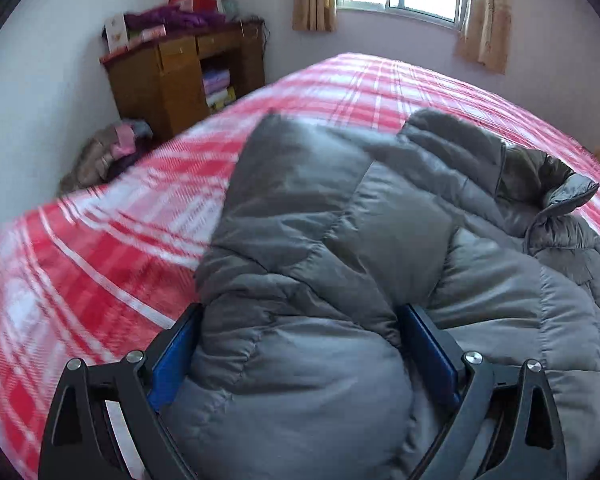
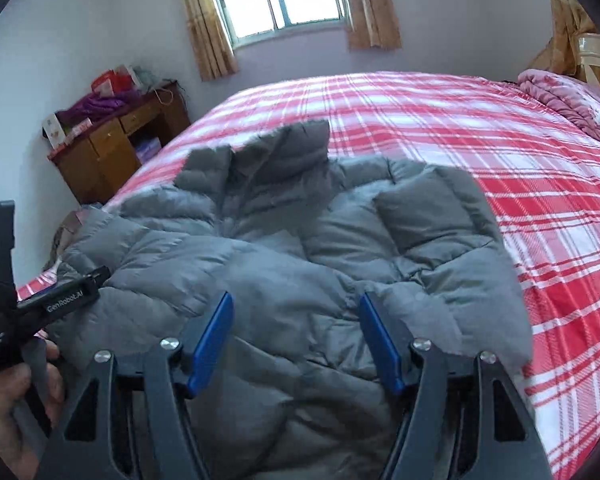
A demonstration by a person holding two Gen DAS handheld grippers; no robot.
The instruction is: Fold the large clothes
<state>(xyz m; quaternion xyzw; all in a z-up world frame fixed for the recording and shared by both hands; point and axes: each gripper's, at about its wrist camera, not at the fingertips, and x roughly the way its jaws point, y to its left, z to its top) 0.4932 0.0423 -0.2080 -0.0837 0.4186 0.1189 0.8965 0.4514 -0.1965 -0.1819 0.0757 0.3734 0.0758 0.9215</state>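
jacket: grey puffer jacket (image 2: 284, 248) is spread on the bed (image 2: 520, 168), partly folded, near the edge closest to the cameras.
left gripper: left gripper (image 1: 300, 344) is closed on a thick fold of the jacket; fingers (image 1: 172, 356) are pressed into the padding on both sides, the fold lifted over the body.
right gripper: right gripper (image 2: 296, 344) is wide open above the jacket; nothing is held between its fingers (image 2: 212, 340).
risk 1: slick padded fold could be squeezed out of the left grip while carried, as the bulk is springy.
risk 2: the folded part may puff back open once released.
left view only: collar at the right, carried fold close up.
right view only: left device and hand (image 2: 16, 412), pink quilt (image 2: 568, 104).
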